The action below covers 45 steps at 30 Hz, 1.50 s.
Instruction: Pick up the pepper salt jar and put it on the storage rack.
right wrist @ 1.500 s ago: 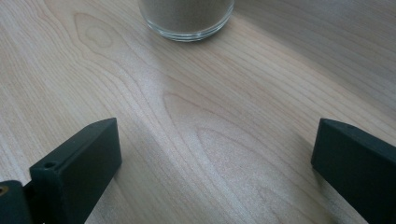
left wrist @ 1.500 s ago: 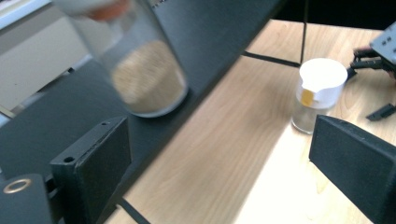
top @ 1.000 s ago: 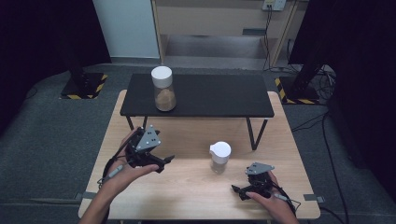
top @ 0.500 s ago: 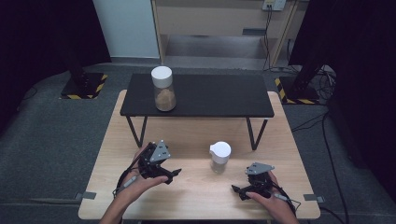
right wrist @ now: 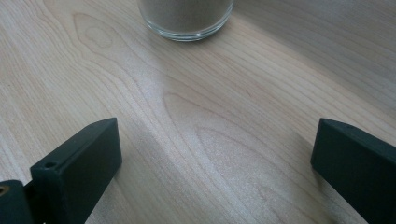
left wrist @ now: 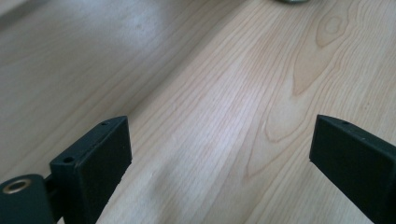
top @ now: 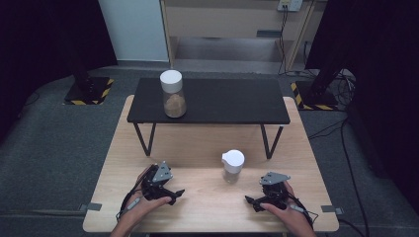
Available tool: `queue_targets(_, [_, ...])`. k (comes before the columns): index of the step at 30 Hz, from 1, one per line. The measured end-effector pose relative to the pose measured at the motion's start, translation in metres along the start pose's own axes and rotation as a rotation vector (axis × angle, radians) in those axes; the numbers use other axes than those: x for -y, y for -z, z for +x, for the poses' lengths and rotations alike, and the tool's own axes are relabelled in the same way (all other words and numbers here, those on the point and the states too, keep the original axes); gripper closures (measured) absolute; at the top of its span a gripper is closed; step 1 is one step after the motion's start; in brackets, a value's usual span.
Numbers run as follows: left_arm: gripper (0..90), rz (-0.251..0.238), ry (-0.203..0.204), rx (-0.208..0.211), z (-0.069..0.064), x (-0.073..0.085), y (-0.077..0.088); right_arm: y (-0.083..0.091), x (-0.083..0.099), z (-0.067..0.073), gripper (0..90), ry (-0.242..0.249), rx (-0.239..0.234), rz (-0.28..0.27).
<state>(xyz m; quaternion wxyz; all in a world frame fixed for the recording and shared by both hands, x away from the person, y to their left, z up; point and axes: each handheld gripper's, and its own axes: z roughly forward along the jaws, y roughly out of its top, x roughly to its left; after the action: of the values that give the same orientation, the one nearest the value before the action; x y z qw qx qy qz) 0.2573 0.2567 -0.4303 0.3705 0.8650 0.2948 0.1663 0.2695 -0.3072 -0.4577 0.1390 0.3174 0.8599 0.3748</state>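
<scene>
A small glass jar with a white lid (top: 232,166) stands on the wooden table (top: 197,148), and its glass base (right wrist: 186,18) reaches the top edge of the right gripper view. My left gripper (top: 174,195) rests low on the table to the jar's left; it is open, with bare wood between its jaws (left wrist: 219,154). To the jar's lower right sits my right gripper (top: 249,201), also open and empty (right wrist: 215,158). A taller white-lidded jar (top: 173,94) with brown contents stands on the black shelf (top: 222,101) behind.
The low black shelf on thin legs spans the back half of the table. A dark floor surrounds the table, with yellow-black striped stand bases (top: 89,91) at the back left and right. Cables trail on the floor at the right.
My left gripper has come down to the table near its front edge, moving slightly toward me. The right gripper and both jars have not moved.
</scene>
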Motion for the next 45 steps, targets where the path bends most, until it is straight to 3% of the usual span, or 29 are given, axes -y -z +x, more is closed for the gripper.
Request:
queue_targets(4, [4.4, -0.004, 0.035, -0.017, -0.001, 0.011, 0.004, 0.000, 0.000, 0.000, 2.6, -0.001, 0.001, 0.000])
queue_targets(8, [4.4, 0.037, 0.030, -0.048, -0.005, 0.016, 0.005, 0.000, 0.000, 0.000, 2.7, -0.001, 0.001, 0.000])
queue_targets(21, [3.8, 0.046, 0.078, -0.060, 0.004, 0.028, 0.003, 0.000, 0.000, 0.002, 2.9, -0.005, 0.005, -0.001])
queue_targets(31, [1.8, 0.037, 0.100, -0.028, 0.014, 0.032, 0.001, 0.001, 0.001, 0.002, 3.0, -0.006, 0.005, -0.001])
queue_targets(45, [0.4, 0.040, 0.099, -0.022, 0.015, 0.031, 0.001, 0.001, 0.001, 0.002, 2.9, -0.006, 0.005, -0.001])
